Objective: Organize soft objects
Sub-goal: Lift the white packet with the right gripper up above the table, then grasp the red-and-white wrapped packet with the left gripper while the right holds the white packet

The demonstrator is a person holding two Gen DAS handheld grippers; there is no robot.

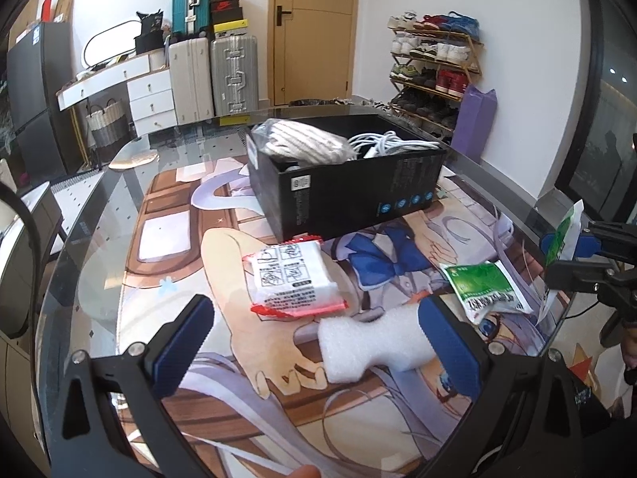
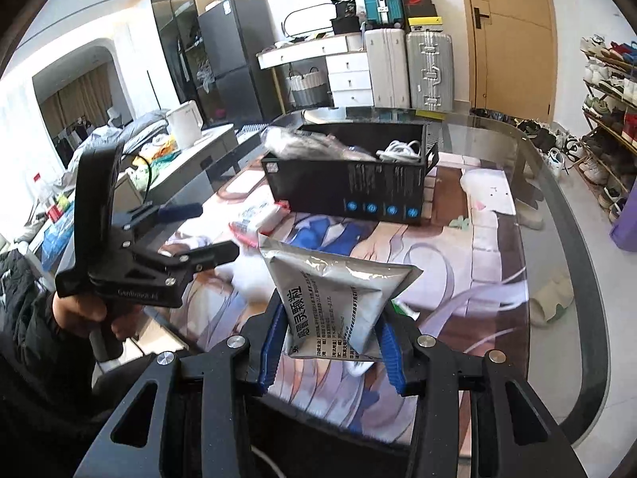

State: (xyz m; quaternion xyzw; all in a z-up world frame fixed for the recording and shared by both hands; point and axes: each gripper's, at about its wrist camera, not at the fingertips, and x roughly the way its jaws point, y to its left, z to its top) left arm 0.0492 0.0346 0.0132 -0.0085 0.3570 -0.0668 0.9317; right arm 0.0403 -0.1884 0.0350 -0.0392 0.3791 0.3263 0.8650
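Glass table (image 1: 99, 239), black box (image 1: 350, 195) holding bagged rope (image 1: 298, 139), white cables (image 1: 390, 141)

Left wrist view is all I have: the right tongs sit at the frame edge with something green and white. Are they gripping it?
Observer: Yes. The right tongs are shut on a sachet, with a pad pressing on each side.
Reviewer: What is on its other face?
Observer: Silver foil with black print, facing the right wrist camera.
Reviewer: Is it off the table?
Observer: It appears lifted above the mat, short of the black box.
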